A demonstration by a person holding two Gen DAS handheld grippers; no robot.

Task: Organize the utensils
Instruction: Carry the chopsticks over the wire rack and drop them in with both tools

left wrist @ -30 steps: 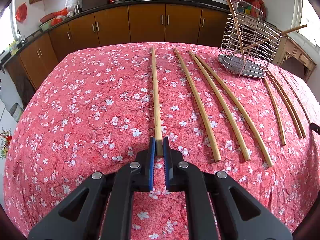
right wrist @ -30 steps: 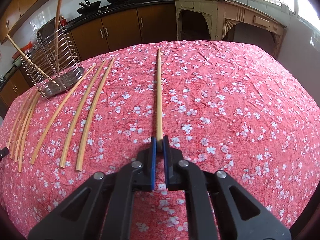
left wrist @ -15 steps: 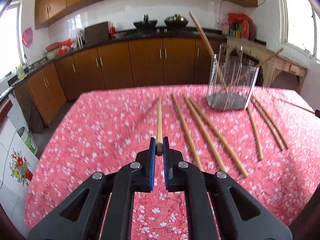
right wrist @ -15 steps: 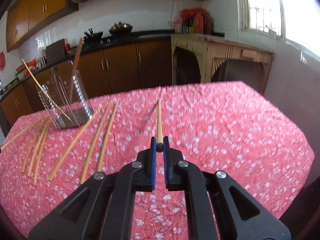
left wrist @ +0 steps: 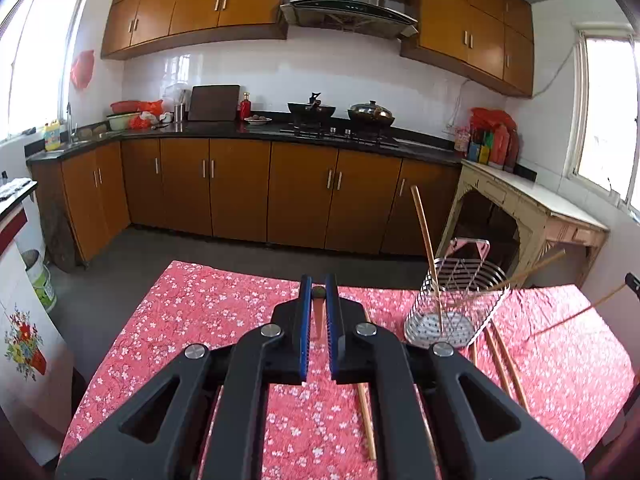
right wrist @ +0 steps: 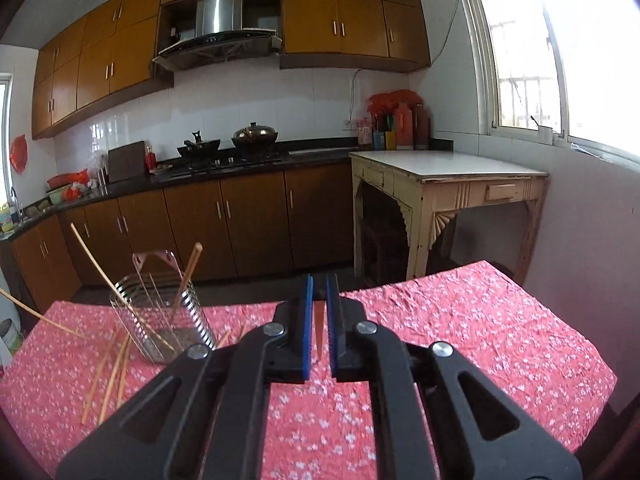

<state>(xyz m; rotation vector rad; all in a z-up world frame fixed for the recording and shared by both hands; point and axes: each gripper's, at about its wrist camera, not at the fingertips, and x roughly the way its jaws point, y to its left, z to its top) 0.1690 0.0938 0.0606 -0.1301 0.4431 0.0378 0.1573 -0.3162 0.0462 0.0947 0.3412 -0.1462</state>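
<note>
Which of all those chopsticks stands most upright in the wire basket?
In the left view, the chopstick at the wire basket's left side stands steepest; the other chopstick inside leans far right, and the rest lie flat.

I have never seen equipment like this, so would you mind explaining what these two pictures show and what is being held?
There is no robot here: a person holds one black pair of tongs with blue pads in each hand, and a wide-angle camera on each looks forward along its fingers. One picture comes from the left tongs, the other from the right tongs.

Each pair is closed on the end of one chopstick, the left chopstick and the right chopstick, which hang downward above the table.

Below is a table under a red flowered tablecloth. On it stands a wire utensil holder that already has a few chopsticks leaning in it. More loose chopsticks lie flat on the cloth around it. Behind is a kitchen with brown cabinets.
</note>
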